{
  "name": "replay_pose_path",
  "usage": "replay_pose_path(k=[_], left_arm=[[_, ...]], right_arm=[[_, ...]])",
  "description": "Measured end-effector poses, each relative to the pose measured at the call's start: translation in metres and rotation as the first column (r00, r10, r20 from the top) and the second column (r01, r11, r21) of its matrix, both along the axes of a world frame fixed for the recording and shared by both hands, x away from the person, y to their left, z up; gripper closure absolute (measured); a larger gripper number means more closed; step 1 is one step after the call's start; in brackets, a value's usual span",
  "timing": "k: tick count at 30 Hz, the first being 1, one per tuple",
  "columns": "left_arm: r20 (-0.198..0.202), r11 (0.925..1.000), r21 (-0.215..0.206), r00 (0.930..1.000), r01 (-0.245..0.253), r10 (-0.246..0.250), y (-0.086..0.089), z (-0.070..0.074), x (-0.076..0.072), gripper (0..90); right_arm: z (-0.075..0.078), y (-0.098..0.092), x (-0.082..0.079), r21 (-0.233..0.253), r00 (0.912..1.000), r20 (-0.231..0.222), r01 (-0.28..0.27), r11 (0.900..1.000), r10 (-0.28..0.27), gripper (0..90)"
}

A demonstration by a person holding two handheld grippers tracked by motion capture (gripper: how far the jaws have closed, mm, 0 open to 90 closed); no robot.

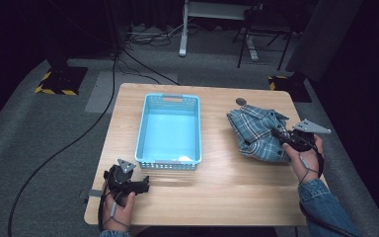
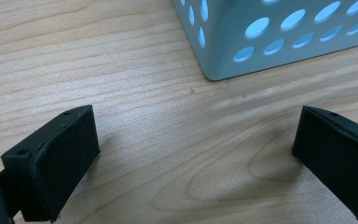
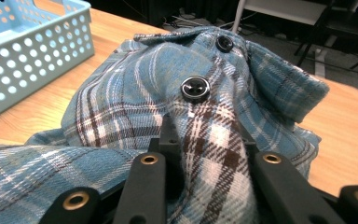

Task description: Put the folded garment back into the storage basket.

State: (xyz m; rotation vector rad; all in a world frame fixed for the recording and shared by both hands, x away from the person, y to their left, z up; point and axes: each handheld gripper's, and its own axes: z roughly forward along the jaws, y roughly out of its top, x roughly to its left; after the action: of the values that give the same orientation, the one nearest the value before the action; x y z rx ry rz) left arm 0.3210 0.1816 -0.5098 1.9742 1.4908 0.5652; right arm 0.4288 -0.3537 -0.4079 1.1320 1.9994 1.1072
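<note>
One wooden table [image 1: 237,182] carried one light blue basket [image 1: 169,129] and one plaid shirt [image 1: 256,131], crumpled near the right edge. The basket stood between the two grippers. The right gripper [image 3: 205,140] pinched a fold of the shirt. The left gripper [image 2: 196,154], jaws wide apart, hovered over bare wood just beside the basket's corner.

A basket [image 1: 169,131] sits in the middle of the table [image 1: 237,190]. A crumpled shirt [image 1: 257,132] lies to its right, well apart. The left gripper [image 1: 139,186] rests near the basket's near-left corner; the right gripper [image 1: 279,133] meets the shirt's near-right edge.
</note>
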Motion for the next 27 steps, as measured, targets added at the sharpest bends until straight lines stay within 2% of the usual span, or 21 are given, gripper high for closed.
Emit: replay_pose_path(k=[9,27], left_arm=[[0.000,1.0000,0.000,1.0000,0.000,0.000,0.000,0.000,0.000,0.1],[0.000,1.0000,0.000,1.0000,0.000,0.000,0.000,0.000,0.000,0.1]], right_arm=[[0.025,0.010,0.000,0.009,0.9993,0.029,-0.024,1.000,0.024,73.5],[0.059,0.036,0.007,0.013,0.9950,0.061,-0.079,0.997,0.079,73.4]])
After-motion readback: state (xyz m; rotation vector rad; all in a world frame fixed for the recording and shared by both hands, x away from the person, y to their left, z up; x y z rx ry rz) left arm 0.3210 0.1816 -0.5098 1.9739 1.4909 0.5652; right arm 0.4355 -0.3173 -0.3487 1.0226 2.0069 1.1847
